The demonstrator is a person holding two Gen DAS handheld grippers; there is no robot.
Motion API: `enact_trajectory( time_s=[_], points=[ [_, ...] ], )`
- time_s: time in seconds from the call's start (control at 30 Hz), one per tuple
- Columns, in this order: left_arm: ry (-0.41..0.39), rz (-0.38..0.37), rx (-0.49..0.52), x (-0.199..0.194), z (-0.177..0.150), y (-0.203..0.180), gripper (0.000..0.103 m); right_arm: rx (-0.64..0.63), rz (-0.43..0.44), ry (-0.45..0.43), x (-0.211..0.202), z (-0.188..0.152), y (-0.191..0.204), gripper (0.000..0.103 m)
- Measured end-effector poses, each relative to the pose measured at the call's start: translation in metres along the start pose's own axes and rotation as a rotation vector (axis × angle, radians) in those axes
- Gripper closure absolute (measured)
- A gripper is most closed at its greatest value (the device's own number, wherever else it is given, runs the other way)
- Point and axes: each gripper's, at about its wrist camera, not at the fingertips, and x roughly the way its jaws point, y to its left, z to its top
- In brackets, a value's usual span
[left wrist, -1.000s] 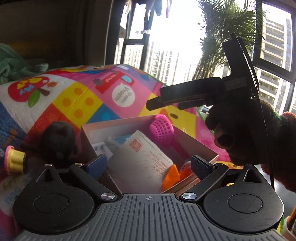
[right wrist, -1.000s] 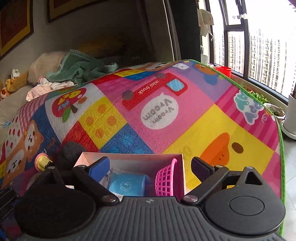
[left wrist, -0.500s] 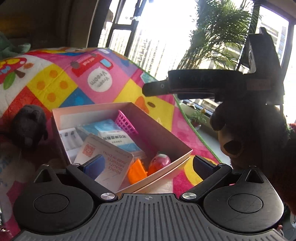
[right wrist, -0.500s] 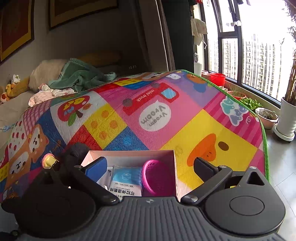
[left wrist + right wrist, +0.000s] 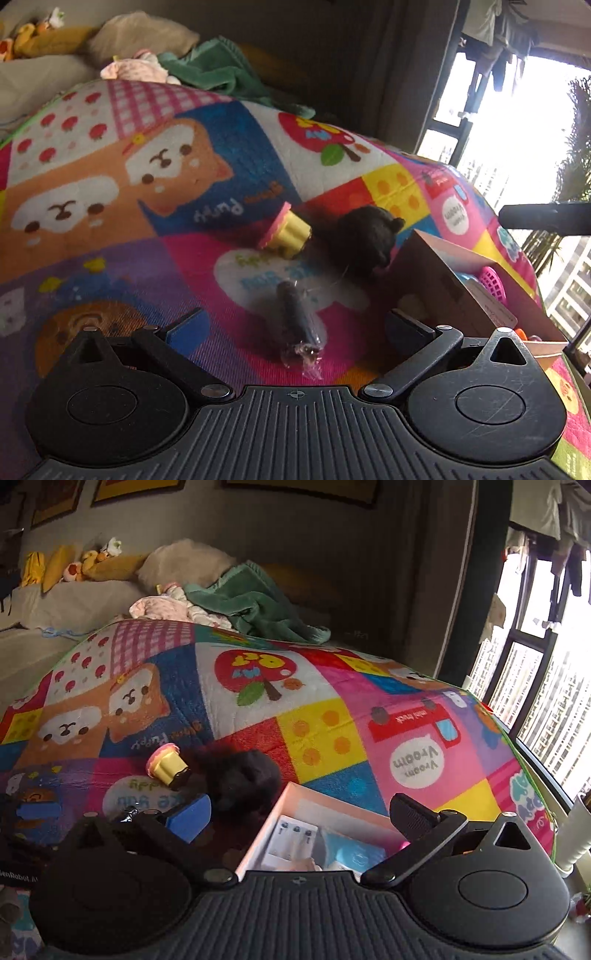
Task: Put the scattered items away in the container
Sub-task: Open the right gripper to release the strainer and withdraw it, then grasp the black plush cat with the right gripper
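Observation:
My left gripper [image 5: 295,325] is open just above the mat, and a dark roll in clear wrap [image 5: 300,321] lies between its fingers, untouched. Beyond it a yellow and pink toy cupcake [image 5: 284,232] lies on its side next to a black plush toy [image 5: 364,243]. The cardboard box [image 5: 439,291] stands to the right with a pink basket [image 5: 493,284] inside. My right gripper [image 5: 301,816] hangs over the box [image 5: 291,794] near its left corner, jaws opening and holding nothing. The right wrist view shows the plush [image 5: 240,779] and the cupcake [image 5: 166,766] left of the box.
The colourful play mat [image 5: 332,734] covers a raised surface and drops off at the right beside tall windows [image 5: 535,701]. A green blanket [image 5: 251,605], pillows and soft toys lie at the back. White packets and a blue pack [image 5: 354,853] fill the box.
Both wrist views have swung left, from the box and window to the mat's left side. The wrapped roll has come between my left fingers. The right jaws stand slightly wider.

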Motion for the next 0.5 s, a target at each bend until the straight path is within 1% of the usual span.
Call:
enact_trajectory(
  time_s=[0.03, 0.07, 0.13, 0.2, 0.23, 0.33, 0.43, 0.47, 0.5],
  points=[
    [0.0, -0.019, -0.018, -0.001, 0.0, 0.002, 0.0, -0.004, 0.013, 0.021, 0.011, 0.008, 0.007, 0.0],
    [-0.018, -0.032, -0.024, -0.003, -0.001, 0.004, 0.0, -0.005, 0.026, 0.045, 0.024, 0.015, 0.013, 0.0],
    [-0.042, -0.034, -0.032, -0.007, -0.004, 0.005, 0.0, -0.008, 0.041, 0.09, 0.052, 0.027, 0.024, 0.0],
    [-0.066, -0.042, -0.028, -0.011, -0.005, 0.003, 0.0, -0.047, 0.044, 0.134, 0.085, 0.036, 0.036, 0.0],
    [-0.069, -0.05, -0.027, -0.011, -0.005, 0.003, 0.0, -0.078, 0.042, 0.16, 0.102, 0.038, 0.043, 0.0],
    [-0.064, -0.06, -0.031, -0.01, -0.005, 0.003, 0.0, -0.181, -0.01, 0.231, 0.147, 0.039, 0.063, 0.0],
    [-0.063, -0.069, -0.037, -0.009, -0.005, 0.005, 0.0, -0.324, -0.033, 0.274, 0.176, 0.034, 0.086, 0.0],
    [-0.061, -0.072, -0.041, -0.008, -0.005, 0.005, 0.0, -0.364, -0.041, 0.292, 0.183, 0.03, 0.092, 0.003],
    [-0.057, -0.075, -0.047, -0.008, -0.005, 0.006, 0.0, -0.399, -0.05, 0.32, 0.188, 0.027, 0.098, 0.009]
  ],
)
